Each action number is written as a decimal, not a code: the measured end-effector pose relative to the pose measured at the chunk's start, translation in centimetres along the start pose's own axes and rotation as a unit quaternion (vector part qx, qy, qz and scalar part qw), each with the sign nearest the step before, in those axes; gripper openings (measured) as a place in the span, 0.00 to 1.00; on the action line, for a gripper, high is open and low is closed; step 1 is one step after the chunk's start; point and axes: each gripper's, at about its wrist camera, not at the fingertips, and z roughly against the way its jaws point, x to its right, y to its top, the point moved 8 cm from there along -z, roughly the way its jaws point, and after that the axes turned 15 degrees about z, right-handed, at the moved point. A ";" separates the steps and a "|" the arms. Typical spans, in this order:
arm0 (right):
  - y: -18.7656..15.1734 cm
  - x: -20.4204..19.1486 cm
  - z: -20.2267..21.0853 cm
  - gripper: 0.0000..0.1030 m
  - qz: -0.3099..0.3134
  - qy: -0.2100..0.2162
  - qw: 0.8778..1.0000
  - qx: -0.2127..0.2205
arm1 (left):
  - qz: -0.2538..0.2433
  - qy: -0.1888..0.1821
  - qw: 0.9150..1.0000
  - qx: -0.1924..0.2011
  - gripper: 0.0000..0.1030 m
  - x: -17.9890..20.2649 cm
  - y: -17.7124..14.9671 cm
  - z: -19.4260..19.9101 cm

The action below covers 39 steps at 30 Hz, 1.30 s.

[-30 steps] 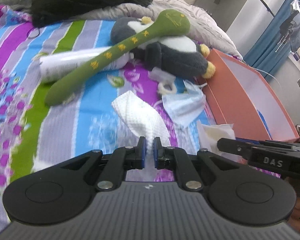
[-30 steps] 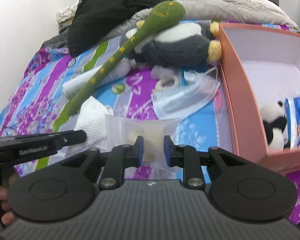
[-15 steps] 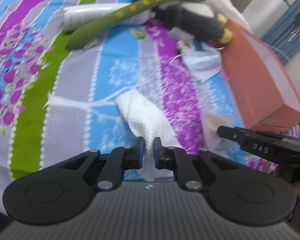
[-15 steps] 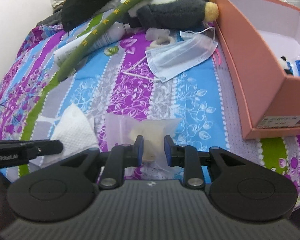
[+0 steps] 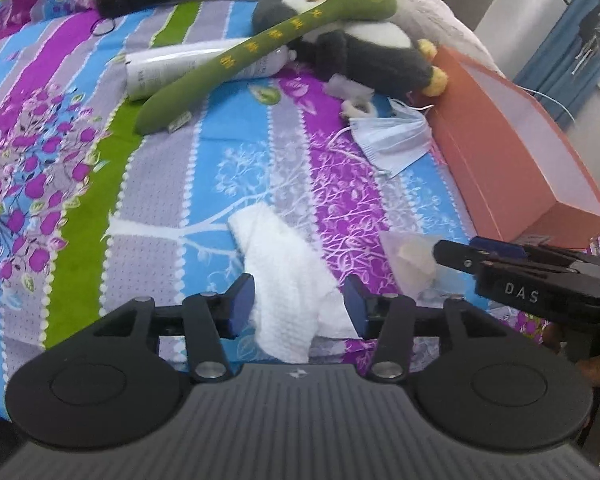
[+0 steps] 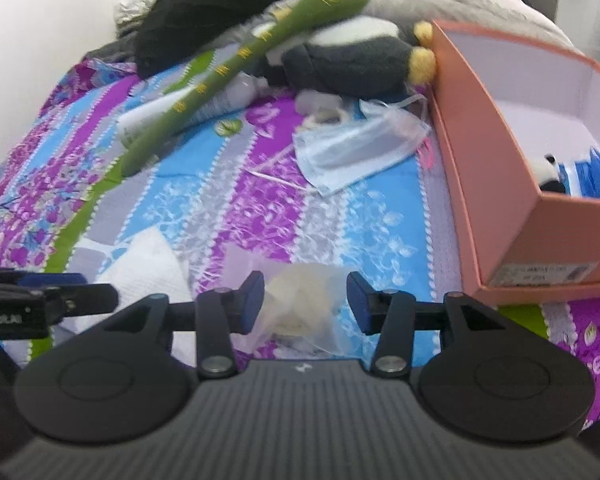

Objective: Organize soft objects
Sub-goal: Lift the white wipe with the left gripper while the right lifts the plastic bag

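A white textured cloth (image 5: 284,276) lies on the striped bedsheet between the fingers of my left gripper (image 5: 298,306). Its jaws are opening and the pads stand clear of the cloth. A clear plastic bag with a cream-coloured thing inside (image 6: 304,304) rests between the fingers of my right gripper (image 6: 306,306), whose jaws are opening too, without touching the bag. The same bag (image 5: 410,256) shows in the left wrist view beside the right gripper's finger (image 5: 460,258). In the right wrist view the white cloth (image 6: 144,268) lies to the left.
A long green plush snake (image 5: 260,48) lies over a grey penguin plush (image 5: 364,56) and a white tube (image 5: 172,66) at the far end. A blue face mask (image 6: 352,156) lies beside an orange box (image 6: 500,184) holding a small panda toy (image 6: 550,178). Dark clothing (image 6: 228,12) is heaped behind.
Both grippers drew back toward the near edge of the bed and lowered. Both jaws went from shut on their items to open, leaving the cloth and bag on the sheet.
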 end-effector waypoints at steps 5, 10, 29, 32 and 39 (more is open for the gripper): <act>-0.5 -0.4 -1.4 0.47 0.005 0.005 1.000 -0.012 | -0.004 0.011 1.000 -0.009 0.56 0.1 -0.2 -1.0; -1.5 -0.7 -3.1 0.48 0.013 0.007 0.999 -0.030 | -0.008 0.014 1.000 -0.005 0.59 0.4 0.2 -1.2; -1.7 0.6 -2.5 0.29 0.010 0.004 1.000 -0.027 | -0.049 0.063 0.996 -0.030 0.60 0.5 -0.2 -5.0; -1.8 0.9 -2.2 0.29 0.011 0.001 1.000 -0.027 | -0.056 0.069 0.996 -0.032 0.60 0.4 -0.5 -5.6; -2.2 1.1 -2.1 0.29 0.014 0.002 0.999 -0.031 | -0.062 0.081 0.994 -0.030 0.60 0.1 -0.6 -6.4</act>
